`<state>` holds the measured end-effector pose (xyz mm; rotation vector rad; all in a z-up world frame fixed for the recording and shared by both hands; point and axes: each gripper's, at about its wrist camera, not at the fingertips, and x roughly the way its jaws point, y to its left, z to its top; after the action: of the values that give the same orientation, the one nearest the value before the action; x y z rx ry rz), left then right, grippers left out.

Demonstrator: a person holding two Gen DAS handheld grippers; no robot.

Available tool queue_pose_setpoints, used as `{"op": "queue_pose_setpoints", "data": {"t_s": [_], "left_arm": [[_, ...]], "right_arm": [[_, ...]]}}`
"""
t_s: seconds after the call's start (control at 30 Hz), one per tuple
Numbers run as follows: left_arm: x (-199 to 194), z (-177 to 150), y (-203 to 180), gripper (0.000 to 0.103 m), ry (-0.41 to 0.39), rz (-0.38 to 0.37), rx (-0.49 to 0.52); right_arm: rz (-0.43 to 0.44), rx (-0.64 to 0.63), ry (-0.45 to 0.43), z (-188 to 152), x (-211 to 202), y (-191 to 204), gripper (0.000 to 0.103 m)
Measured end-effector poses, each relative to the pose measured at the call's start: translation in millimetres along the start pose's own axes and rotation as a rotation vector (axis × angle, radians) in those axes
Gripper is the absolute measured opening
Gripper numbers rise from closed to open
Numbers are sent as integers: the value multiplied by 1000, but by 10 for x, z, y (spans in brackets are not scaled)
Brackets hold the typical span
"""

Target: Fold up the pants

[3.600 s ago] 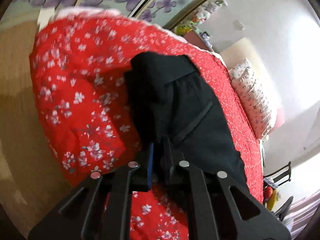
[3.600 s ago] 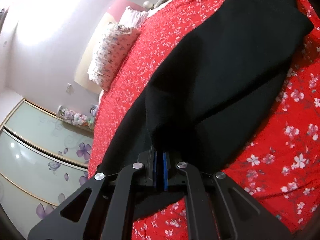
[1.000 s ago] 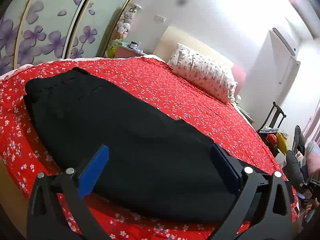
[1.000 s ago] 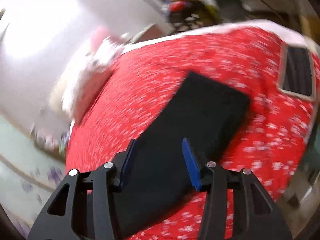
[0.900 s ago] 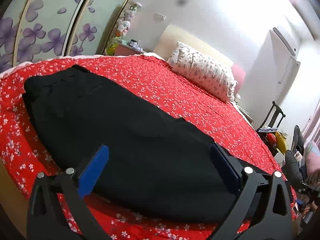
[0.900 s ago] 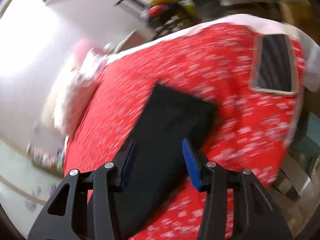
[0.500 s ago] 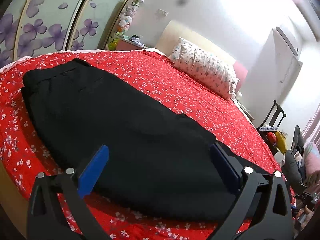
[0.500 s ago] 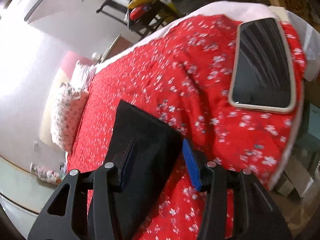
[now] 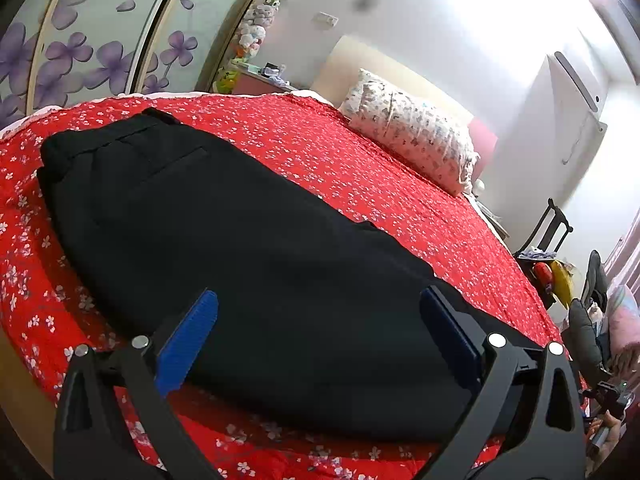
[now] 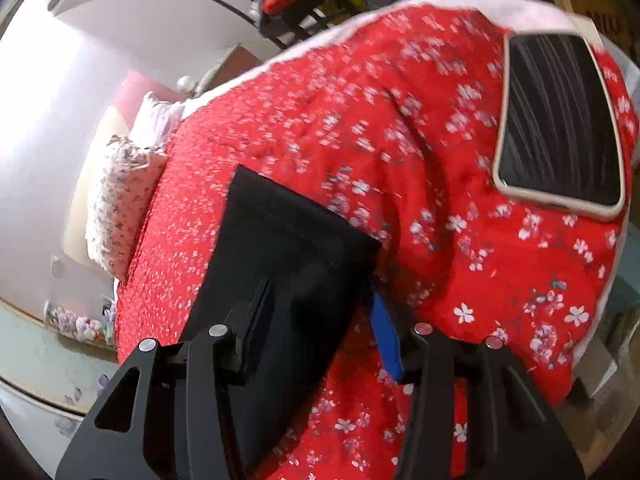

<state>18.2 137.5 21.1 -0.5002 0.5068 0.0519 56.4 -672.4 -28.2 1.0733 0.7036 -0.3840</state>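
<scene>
We see the black fabric pants [image 9: 248,248] lying lengthwise, halved leg over leg, on the red flowered bedspread [image 9: 360,176]. Our left gripper [image 9: 320,332] hovers spread wide, empty, above mid-leg. Our right gripper [image 10: 324,320], jaws parted, straddles the hem corner. We judge: pinch both layers squarely at the hem, steering clear of the black phone [image 10: 560,120].

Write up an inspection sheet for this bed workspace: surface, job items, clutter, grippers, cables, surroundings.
Surface: red floral bedspread, covering the bed.
Job's things: black pants laid flat lengthwise; leg hem square.
Clutter: phone face-up near the bed corner.
Grippers: left gripper open wide over the pants; right gripper open, straddling the hem corner.
Cables: nothing seen.
Surroundings: pillow, flowered wardrobe doors, chair.
</scene>
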Motion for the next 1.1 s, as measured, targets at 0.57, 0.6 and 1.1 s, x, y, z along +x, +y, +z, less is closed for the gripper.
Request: {"op": "queue_pose_setpoints", "data": {"t_s": [0.57,0.6,1.1], "left_arm": [[16,-3,-1,101,8,0,-2],[17,-3,0,101,8,0,-3],[48,-2,7,101,14,-2,-5]], "right_arm": [[-197,-128,23,-28,-84,308,49],[-203,-113,30,-38,-70,281,49],[-89,-213,12,-1,-103,478,49]]}}
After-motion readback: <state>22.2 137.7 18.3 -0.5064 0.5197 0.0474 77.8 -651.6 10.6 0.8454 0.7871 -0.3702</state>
